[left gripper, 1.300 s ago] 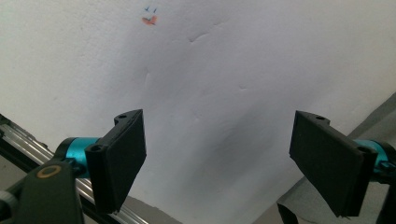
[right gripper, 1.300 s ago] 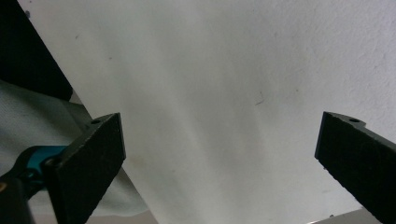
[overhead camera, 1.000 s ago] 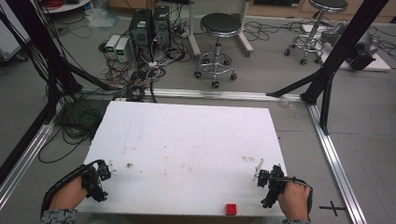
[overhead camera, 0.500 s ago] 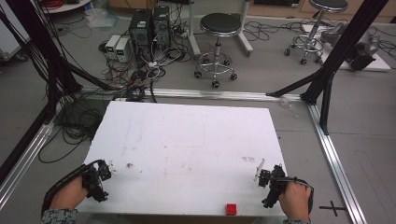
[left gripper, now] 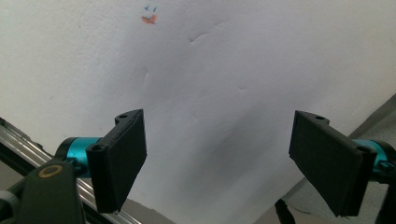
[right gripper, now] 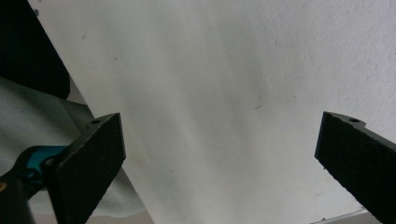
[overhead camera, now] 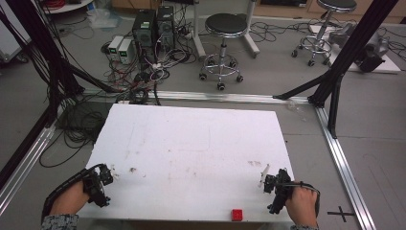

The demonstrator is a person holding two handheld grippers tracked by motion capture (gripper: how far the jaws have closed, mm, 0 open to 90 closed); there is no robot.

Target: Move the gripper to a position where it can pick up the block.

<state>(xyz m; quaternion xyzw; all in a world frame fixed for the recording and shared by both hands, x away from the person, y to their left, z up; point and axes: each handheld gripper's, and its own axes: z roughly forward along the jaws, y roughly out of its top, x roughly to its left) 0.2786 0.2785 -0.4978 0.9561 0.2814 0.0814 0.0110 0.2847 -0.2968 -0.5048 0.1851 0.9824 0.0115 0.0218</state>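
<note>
A small red block [overhead camera: 236, 214] sits on the white table [overhead camera: 191, 143], right at its near edge and a little right of centre. Nothing touches it. Set against the pictures from a second and half a second ago, almost nothing has changed: the block lies in the same spot, and both hands rest at the same near corners of the table, with at most a slight shift at the right hand. That suggests the work has not yet begun and the person is poised at a starting position. The right gripper [overhead camera: 271, 183], held in the person's right hand [overhead camera: 300, 206], is the nearer of the two; the block lies near it, to its left and closer to the table's edge, apart from it. In the right gripper view the two black jaws stand wide apart over bare table, with nothing between them. The left gripper [overhead camera: 99, 180], held in the left hand [overhead camera: 69, 200], sits at the opposite near corner, well apart from the block. In the left gripper view its jaws are likewise spread wide and empty, with a tiny orange mark [left gripper: 149, 17] on the table far ahead.
</note>
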